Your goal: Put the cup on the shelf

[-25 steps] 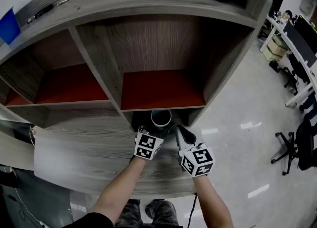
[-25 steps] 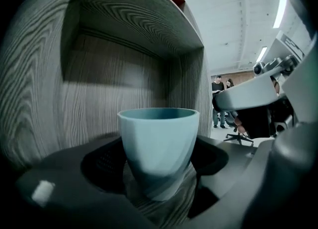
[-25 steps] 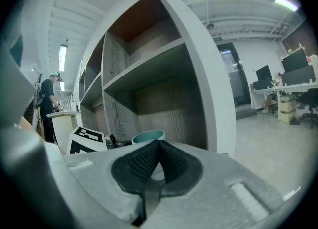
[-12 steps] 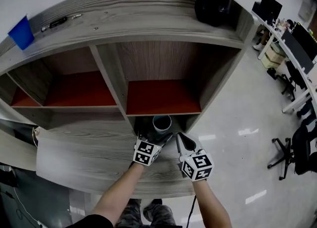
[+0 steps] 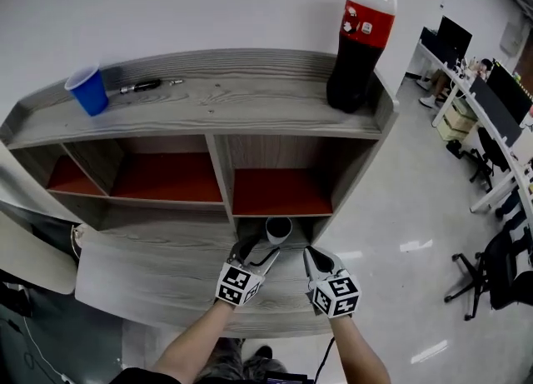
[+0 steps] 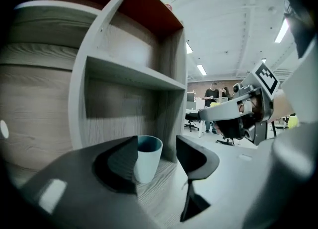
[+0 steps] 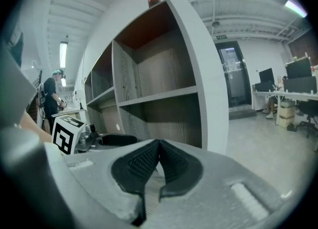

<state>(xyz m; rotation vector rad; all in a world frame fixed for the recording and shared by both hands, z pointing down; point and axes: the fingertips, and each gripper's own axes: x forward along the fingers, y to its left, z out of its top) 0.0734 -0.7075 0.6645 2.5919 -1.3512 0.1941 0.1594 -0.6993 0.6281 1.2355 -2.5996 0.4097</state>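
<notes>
Cup is standing upright, mouth up, on the shelf, just ahead of the left gripper and in line with the gap between its jaws. It is sitting in the low compartment under the red-floored one, near that compartment's front edge.

In the left gripper view the cup is showing beyond and between the two dark pads, resting on its own base on the wood. The left gripper is standing at a middling width. Its jaws have just been closing, yet neither pad is pressing on the cup, so the shelf alone is carrying it. This is reading as a release already made: the cup appears placed, and the gripper is pointing nearly level at it, probably so that it can draw straight back without tipping it.

The right gripper is hanging just beside the left one, on its right, and is taking no part. In its own view the right gripper is showing its pads pressed together with nothing between them. It is being kept off to the side, most likely to leave the opening free.
</notes>
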